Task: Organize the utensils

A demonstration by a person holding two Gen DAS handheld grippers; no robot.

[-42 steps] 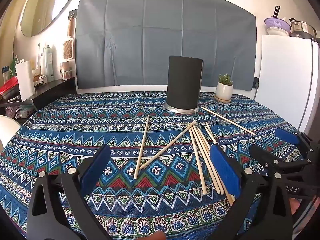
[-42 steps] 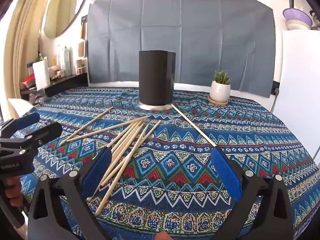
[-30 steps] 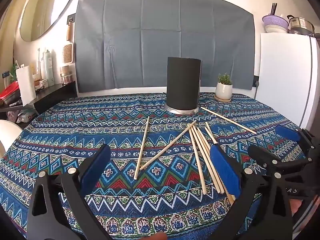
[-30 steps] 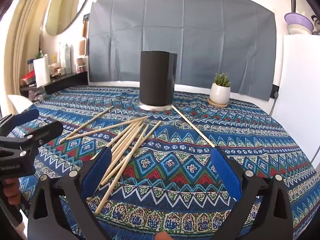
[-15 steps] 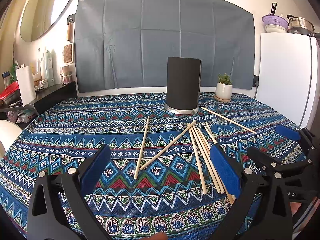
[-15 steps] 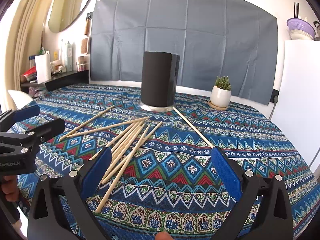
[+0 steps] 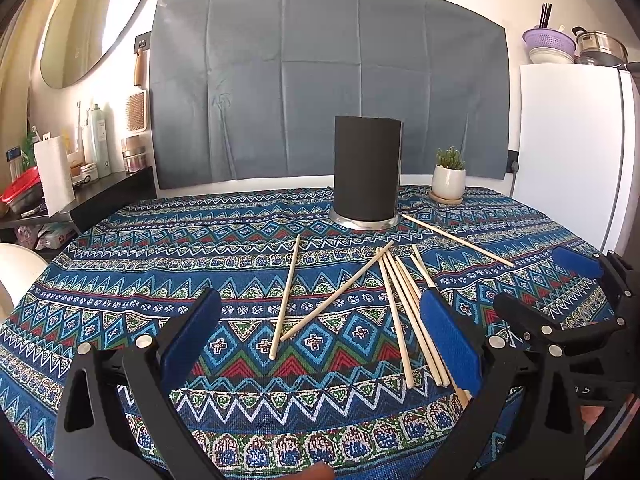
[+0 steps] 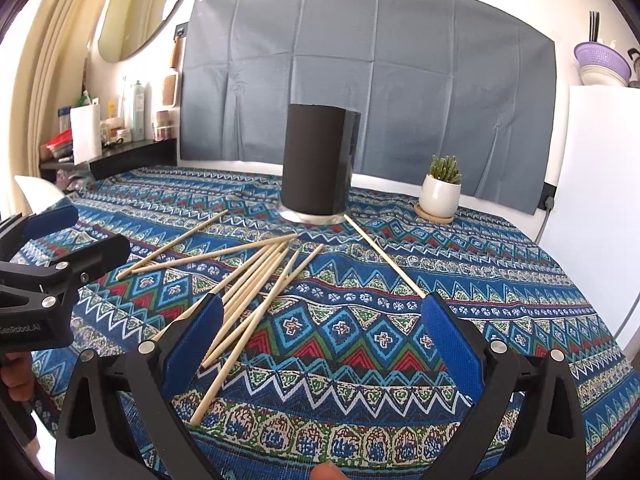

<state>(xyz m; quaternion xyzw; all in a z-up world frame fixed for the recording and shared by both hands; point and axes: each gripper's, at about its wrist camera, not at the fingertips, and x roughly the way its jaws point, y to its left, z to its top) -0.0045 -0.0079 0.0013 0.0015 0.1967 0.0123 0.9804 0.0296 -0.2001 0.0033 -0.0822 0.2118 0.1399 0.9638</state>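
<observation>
Hovering over the patterned blue cloth-covered counter [image 7: 160, 248], left tongs [image 7: 320, 332] and right tongs [image 8: 320, 336] both spread wide, holding nothing. Thin pale wooden chopsticks [image 7: 396, 304] lie scattered flat on the cloth, just in front of the upright black cylindrical holder [image 7: 367, 172]. Small potted cactus [image 8: 442, 188] right of holder.

home kitchen corner | fridge [image 7: 576, 152] | colander [image 7: 549, 40] | pot [image 7: 602, 46] | toiletry shelf [image 7: 86, 196]
</observation>
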